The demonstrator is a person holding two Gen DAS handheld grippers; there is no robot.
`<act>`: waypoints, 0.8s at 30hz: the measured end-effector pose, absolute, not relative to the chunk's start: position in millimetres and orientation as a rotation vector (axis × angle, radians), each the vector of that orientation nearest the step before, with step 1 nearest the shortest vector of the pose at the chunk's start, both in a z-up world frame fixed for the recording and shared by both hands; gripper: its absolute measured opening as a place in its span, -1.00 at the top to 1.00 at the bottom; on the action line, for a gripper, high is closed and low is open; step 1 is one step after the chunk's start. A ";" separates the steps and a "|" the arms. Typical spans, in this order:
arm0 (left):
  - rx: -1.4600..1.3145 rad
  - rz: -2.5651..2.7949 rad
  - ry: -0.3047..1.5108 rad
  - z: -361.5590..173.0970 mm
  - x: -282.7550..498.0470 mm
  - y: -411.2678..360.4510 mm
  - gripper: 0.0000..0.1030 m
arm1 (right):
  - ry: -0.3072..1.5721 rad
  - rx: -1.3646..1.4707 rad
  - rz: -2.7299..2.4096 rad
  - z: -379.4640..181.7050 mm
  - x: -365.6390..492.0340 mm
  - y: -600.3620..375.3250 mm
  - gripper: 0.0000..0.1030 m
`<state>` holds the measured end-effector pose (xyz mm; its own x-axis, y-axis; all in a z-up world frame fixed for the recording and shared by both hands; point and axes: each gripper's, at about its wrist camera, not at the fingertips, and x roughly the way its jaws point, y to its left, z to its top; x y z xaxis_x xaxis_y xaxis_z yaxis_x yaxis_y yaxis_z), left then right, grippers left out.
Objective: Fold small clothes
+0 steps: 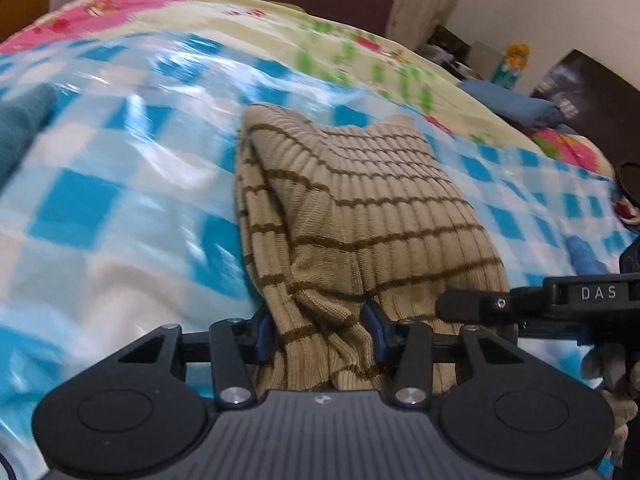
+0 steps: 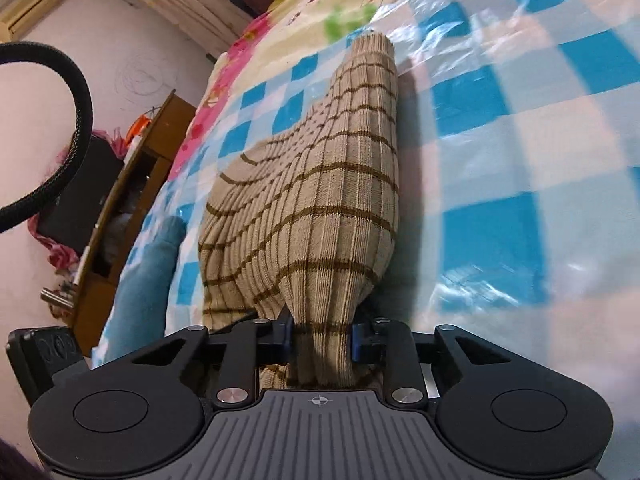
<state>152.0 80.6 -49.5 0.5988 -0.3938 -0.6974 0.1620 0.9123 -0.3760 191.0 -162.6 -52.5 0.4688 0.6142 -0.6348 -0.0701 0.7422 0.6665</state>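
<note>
A beige ribbed knit garment with brown stripes (image 1: 360, 208) lies on the blue-and-white checked plastic sheet (image 1: 120, 200) on a bed. My left gripper (image 1: 320, 332) is shut on a bunched near edge of it. My right gripper (image 2: 322, 338) is shut on another bunch of the same garment (image 2: 320, 184), which stretches away from it. The right gripper's black body (image 1: 580, 300) shows at the right of the left wrist view, close beside the left one.
A teal cloth (image 1: 20, 124) lies at the left on the sheet and shows in the right wrist view (image 2: 148, 272). A floral bedspread (image 1: 240, 20) lies beyond. A wooden cabinet (image 2: 132, 184) stands beside the bed. A black cable (image 2: 76, 120) loops at the left.
</note>
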 end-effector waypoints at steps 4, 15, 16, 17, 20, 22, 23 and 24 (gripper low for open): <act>-0.297 -0.436 0.896 -50.5 124.1 49.0 0.07 | 1.003 0.563 0.392 -36.0 152.7 -194.9 0.53; -0.275 -0.392 0.883 -26.3 80.1 49.6 0.05 | 0.958 0.491 0.295 -8.2 84.9 -240.1 0.33; -0.256 -0.373 0.856 -17.9 78.2 52.2 0.05 | 0.928 0.465 0.289 -1.5 84.9 -238.7 0.33; -0.231 -0.353 0.825 -8.3 77.5 52.8 0.05 | 0.897 0.437 0.289 4.8 85.1 -236.2 0.33; -0.169 -0.337 0.737 12.9 88.7 42.5 0.05 | 0.825 0.358 0.307 15.7 96.4 -223.7 0.33; -0.140 -0.343 0.705 21.6 106.9 29.4 0.05 | 0.814 0.330 0.321 16.9 109.0 -213.8 0.33; -0.131 -0.347 0.704 21.8 118.5 22.0 0.05 | 0.815 0.326 0.334 16.2 112.1 -210.9 0.33; -0.122 -0.348 0.708 19.4 129.0 16.7 0.05 | 0.824 0.324 0.345 14.6 113.7 -206.9 0.33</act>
<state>129.0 16.7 19.4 0.7052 -0.3529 -0.6149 0.2710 0.9356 -0.2262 113.7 -206.9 14.6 0.6305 0.4188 -0.6535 -0.1713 0.8962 0.4091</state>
